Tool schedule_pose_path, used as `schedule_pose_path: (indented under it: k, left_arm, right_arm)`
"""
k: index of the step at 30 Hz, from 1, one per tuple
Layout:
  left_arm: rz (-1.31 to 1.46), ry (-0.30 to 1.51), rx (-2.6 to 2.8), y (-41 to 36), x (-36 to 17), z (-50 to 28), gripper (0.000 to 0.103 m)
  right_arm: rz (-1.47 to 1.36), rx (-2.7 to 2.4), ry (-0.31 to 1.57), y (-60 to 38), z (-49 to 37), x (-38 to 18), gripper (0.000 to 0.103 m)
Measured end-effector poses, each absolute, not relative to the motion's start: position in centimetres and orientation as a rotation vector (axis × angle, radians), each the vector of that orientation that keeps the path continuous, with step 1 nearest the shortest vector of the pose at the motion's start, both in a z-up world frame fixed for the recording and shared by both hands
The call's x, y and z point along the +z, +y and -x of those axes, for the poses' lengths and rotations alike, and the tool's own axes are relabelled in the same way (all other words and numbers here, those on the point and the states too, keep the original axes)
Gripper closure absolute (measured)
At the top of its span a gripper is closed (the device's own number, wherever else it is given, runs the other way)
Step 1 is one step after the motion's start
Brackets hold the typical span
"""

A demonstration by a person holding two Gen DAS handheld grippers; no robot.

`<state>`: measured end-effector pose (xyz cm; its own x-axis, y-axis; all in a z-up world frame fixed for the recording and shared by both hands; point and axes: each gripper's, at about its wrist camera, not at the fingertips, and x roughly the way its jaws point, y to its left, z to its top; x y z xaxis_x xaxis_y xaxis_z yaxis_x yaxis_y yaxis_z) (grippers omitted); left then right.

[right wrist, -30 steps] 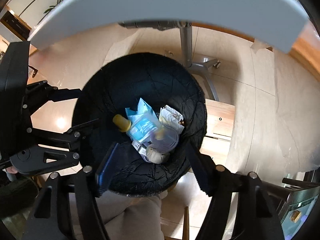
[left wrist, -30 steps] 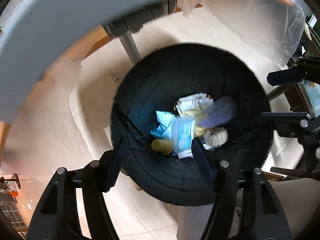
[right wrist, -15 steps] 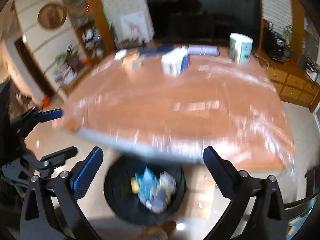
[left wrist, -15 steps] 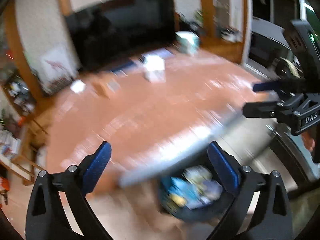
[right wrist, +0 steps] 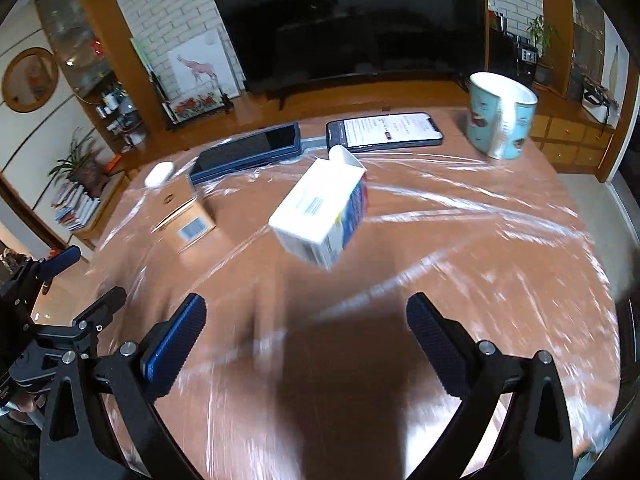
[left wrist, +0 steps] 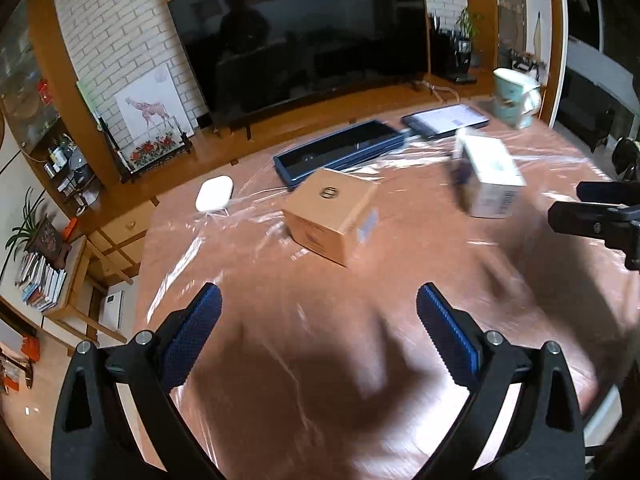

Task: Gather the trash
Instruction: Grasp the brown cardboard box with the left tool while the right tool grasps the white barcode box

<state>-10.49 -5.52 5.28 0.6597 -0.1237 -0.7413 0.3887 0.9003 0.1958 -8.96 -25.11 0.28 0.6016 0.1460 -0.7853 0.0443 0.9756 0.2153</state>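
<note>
Gleaming plastic-covered table (left wrist: 304, 280) before television (left wrist: 304, 36)

The table (right wrist: 460, 240) is reddish-brown under clear, glossy film. The cardboard box (left wrist: 332, 216) is tan; the carton (right wrist: 320, 216) is white with blue and yellow print. The mug (right wrist: 500, 116) is light blue with dark figures and a white interior; gripper pads (left wrist: 192, 336) are blue, textured.

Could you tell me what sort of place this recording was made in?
Most likely a home living room: a large TV against a white brick wall, a wooden table under clear plastic holding a mug and phone, and bookshelves alongside.
</note>
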Motion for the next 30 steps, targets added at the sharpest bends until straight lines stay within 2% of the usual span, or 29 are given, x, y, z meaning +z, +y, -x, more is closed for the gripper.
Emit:
schedule_pose_path:
  k: [7, 16, 19, 21, 22, 23, 24, 25, 26, 30]
  left_arm:
    - [-0.373, 0.847, -0.349, -5.6, 3.2, 5.1, 0.004]
    - [-0.387, 0.862, -0.414, -7.1, 2.1, 1.5, 0.004]
    - [-0.379, 0.863, -0.440, -7.6, 1.9, 1.1, 0.005]
    - [-0.373, 0.861, -0.451, -7.8, 1.9, 1.1, 0.009]
    - [-0.368, 0.864, -0.459, -7.8, 1.9, 1.1, 0.018]
    - [-0.361, 0.875, -0.466, -7.9, 1.8, 1.1, 0.024]
    - [-0.349, 0.889, -0.477, -7.9, 1.7, 1.0, 0.035]
    - [-0.336, 0.900, -0.485, -7.9, 1.6, 0.8, 0.043]
    - [-0.323, 0.904, -0.487, -7.8, 1.6, 0.8, 0.043]
    - [-0.294, 0.905, -0.476, -7.7, 1.9, 1.2, 0.044]
  right_arm:
    - [-0.256, 0.013, 0.986, -24.3, 3.2, -2.3, 0.004]
    - [-0.279, -0.012, 1.008, -23.9, 0.0, -3.7, 0.004]
    - [-0.288, -0.014, 1.010, -24.1, -0.5, -3.9, 0.008]
    - [-0.271, -0.018, 1.007, -24.1, -0.5, -3.8, 0.020]
    - [-0.265, -0.016, 1.005, -24.2, -0.6, -3.7, 0.022]
    - [-0.263, -0.013, 1.001, -24.3, -0.5, -3.7, 0.030]
    - [-0.265, -0.010, 0.998, -24.4, -0.5, -3.6, 0.039]
    - [-0.271, -0.003, 0.996, -24.6, -0.4, -3.6, 0.044]
    - [-0.289, 0.013, 0.993, -24.9, -0.2, -3.6, 0.050]
    - [-0.352, 0.063, 0.978, -26.1, 0.7, -3.5, 0.055]
